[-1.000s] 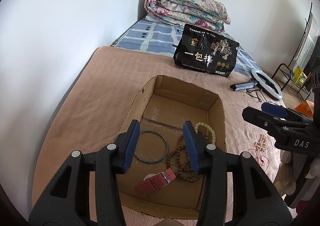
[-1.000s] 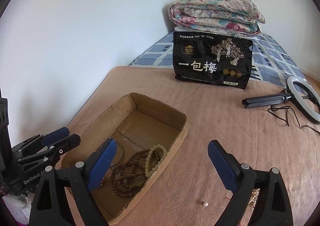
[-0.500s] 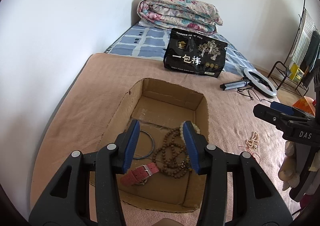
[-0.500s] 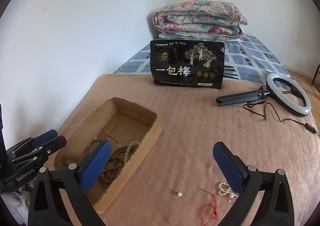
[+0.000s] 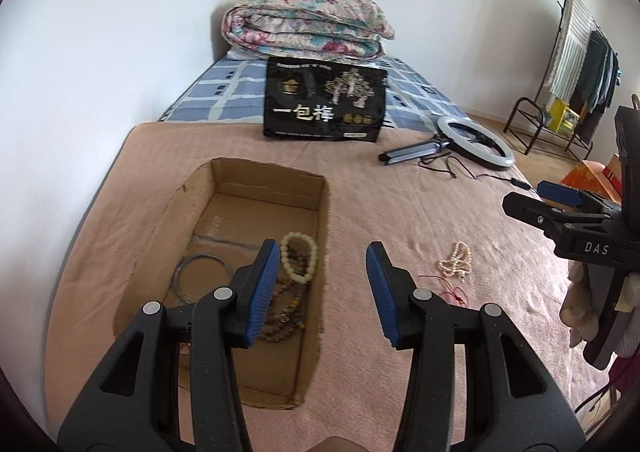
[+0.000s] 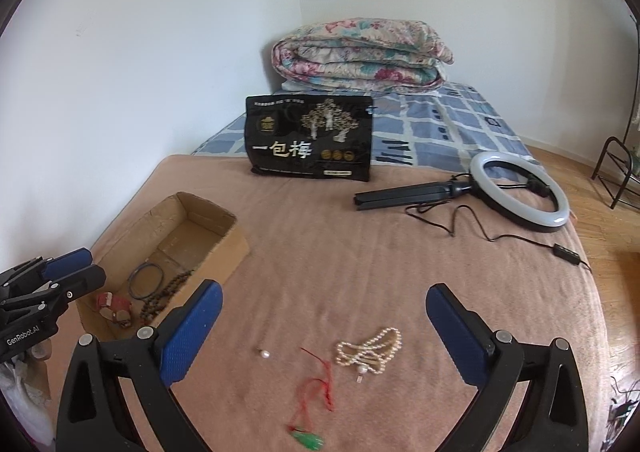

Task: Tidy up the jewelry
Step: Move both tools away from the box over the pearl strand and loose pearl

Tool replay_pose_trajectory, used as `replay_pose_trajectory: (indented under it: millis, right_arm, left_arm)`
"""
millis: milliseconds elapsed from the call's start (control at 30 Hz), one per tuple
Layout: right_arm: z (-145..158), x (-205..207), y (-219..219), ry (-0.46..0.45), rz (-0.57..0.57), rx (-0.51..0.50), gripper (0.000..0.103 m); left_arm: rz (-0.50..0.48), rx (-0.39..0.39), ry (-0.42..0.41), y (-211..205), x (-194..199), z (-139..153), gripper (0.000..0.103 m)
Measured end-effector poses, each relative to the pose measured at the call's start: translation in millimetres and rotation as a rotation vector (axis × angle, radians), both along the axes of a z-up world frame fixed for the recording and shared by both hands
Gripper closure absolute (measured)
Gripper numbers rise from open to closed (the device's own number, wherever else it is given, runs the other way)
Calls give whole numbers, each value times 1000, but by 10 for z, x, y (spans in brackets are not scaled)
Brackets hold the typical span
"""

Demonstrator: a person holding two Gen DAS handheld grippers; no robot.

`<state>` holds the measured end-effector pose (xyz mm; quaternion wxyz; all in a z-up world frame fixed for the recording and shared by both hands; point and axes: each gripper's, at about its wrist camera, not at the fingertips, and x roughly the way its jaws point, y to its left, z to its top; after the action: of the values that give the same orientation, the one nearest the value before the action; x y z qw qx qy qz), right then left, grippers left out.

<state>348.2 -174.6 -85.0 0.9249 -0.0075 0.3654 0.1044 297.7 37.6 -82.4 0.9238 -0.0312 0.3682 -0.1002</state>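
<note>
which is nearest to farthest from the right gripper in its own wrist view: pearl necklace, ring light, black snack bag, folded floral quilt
1. White pearl necklace, on the pink blanket between the right gripper's open jaws.
2. White ring light, farther back on the right.
3. Black snack bag, standing behind mid-bed.
4. Folded floral quilt, against the far wall.

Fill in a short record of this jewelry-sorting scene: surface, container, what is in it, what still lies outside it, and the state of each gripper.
surface: pink blanket on a bed
container: open cardboard box
in box: cream bead bracelet, brown bead strand, thin blue bangle, red watch strap
outside box: pearl necklace, loose pearl, red cord with green pendant
left gripper: open, empty
right gripper: jaws just opened wide, empty, above the loose pieces
</note>
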Motion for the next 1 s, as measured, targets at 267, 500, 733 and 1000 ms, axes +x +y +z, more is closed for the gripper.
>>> replay_pose_trajectory:
  millis: [267,500,733,1000]
  right_arm:
    - [-97,-97,-393,6,-39,-35,0]
    - [-270,-50,-632,70,-52,-18,0]
    - [-553,100,-793,177,-46,31,6]
    - [-812,221,-868,247,-34,73,20]
  left_arm:
    - [-70,-14,21,-397,-72,-94,57]
    - [-135,-10,50,-772,-74,-244,57]
    - [-178,15,90,-1058,-21,-482,57]
    - [-190,20,134,-1221,70,-769,58]
